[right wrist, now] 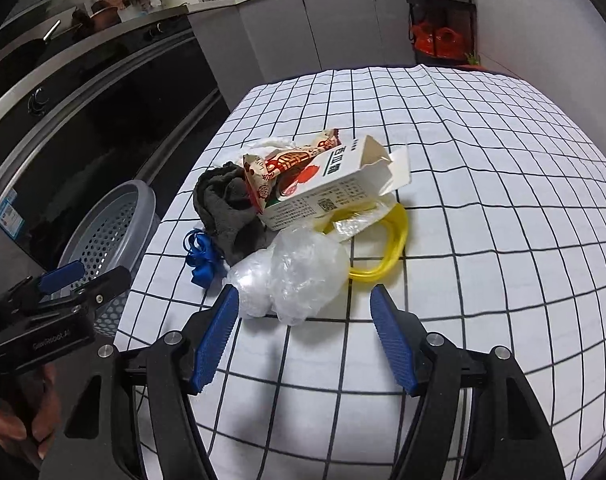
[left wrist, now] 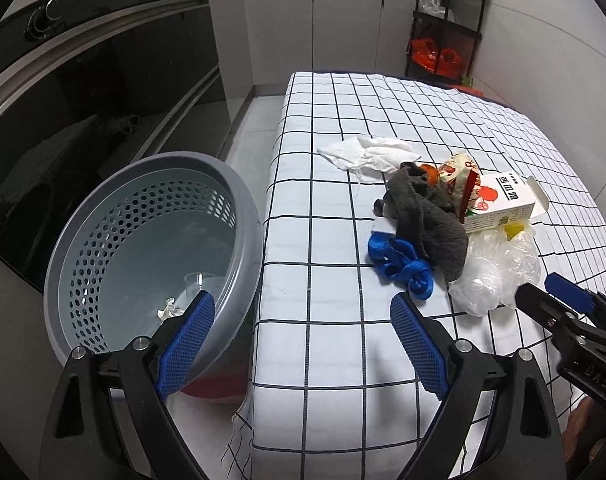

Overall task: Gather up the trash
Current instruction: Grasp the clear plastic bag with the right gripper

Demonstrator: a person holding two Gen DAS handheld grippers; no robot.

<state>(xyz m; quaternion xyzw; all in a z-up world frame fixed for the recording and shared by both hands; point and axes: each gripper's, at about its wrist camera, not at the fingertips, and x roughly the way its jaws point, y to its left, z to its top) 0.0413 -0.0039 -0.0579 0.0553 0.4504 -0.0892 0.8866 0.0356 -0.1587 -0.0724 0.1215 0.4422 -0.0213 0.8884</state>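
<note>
Right wrist view: right gripper [right wrist: 305,308] gapes empty just short of the crumpled plastic [right wrist: 291,276]; left gripper [left wrist: 303,316] hangs wide, empty, basket [left wrist: 155,256] beside the table. Risk: slippery film squirts out, dragging the carton [right wrist: 323,188].

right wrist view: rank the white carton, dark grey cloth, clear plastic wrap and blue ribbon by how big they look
1. white carton, largest
2. clear plastic wrap and dark grey cloth look about alike; the wrap lies nearer the camera, so no ranking between them
3. blue ribbon, clearly smallest, though partly tucked under the cloth
</note>
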